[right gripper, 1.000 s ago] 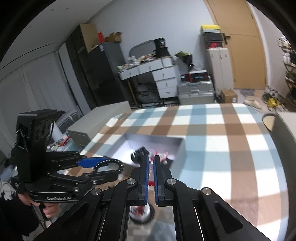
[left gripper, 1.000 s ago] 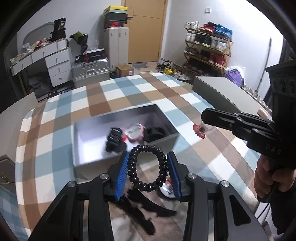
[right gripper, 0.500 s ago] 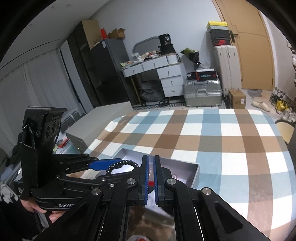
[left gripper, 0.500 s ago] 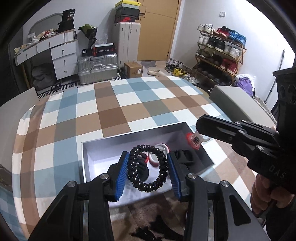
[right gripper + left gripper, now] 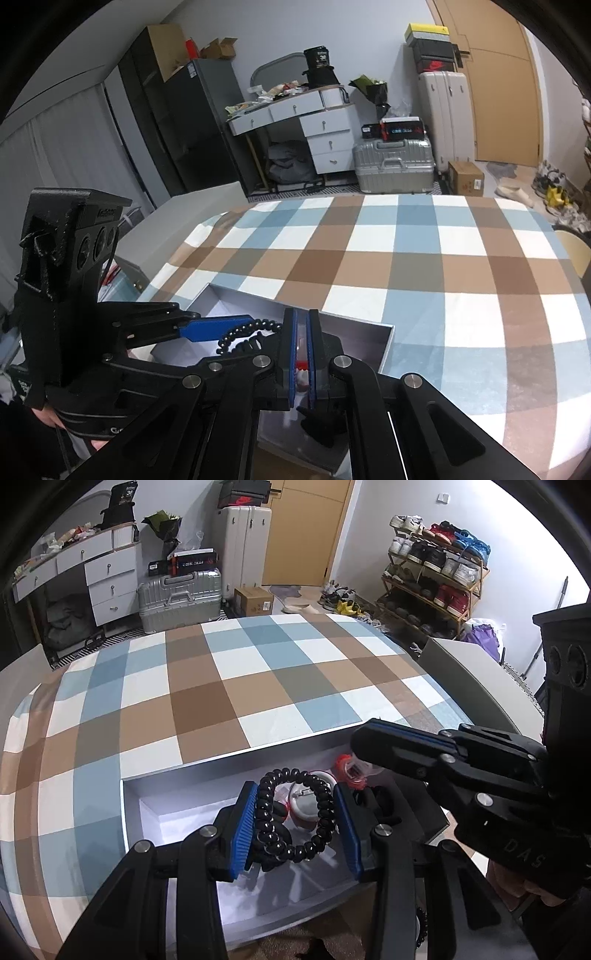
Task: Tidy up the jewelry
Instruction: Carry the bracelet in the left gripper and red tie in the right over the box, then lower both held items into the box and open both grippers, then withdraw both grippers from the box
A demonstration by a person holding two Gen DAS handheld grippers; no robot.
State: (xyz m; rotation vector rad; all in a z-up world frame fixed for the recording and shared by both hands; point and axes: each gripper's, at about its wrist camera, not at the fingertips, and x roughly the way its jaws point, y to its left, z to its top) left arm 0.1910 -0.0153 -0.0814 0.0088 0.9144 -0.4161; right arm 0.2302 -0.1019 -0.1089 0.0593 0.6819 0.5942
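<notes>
— Two pieces are in hand and neither is put down yet. The black beaded bracelet point(image 5: 295, 814) is stretched between the blue pads of the left gripper point(image 5: 297, 823), jaws part-way open and holding it by its outer sides, and it hangs right over the open grey box point(image 5: 133, 812).

— And the other piece?

— A small red-and-clear trinket point(image 5: 351, 770), perhaps a ring or clip; I can't tell which. The right gripper point(image 5: 302, 360) has its jaws nearly closed on it, pinching it thin between the pads. In the left wrist view it sits above the far right corner of the box, just beside the bracelet.

— What's already inside?

— A round white-and-red item point(image 5: 308, 805) under the bracelet's loop, and some dark things on the right side, mostly hidden by the jaws. So I'd judge part of the sorting is done.

— What's left, then?

— Letting both pieces go into the box, as I read it. At the very bottom of the left view a few dark shapes point(image 5: 317, 950) lie on the tabletop point(image 5: 207, 701) in front of the box; they may be more jewelry waiting, but they're cut off and I can't say.

— Anything else on the checked cloth?

— Nothing I can see beyond the box.
</notes>
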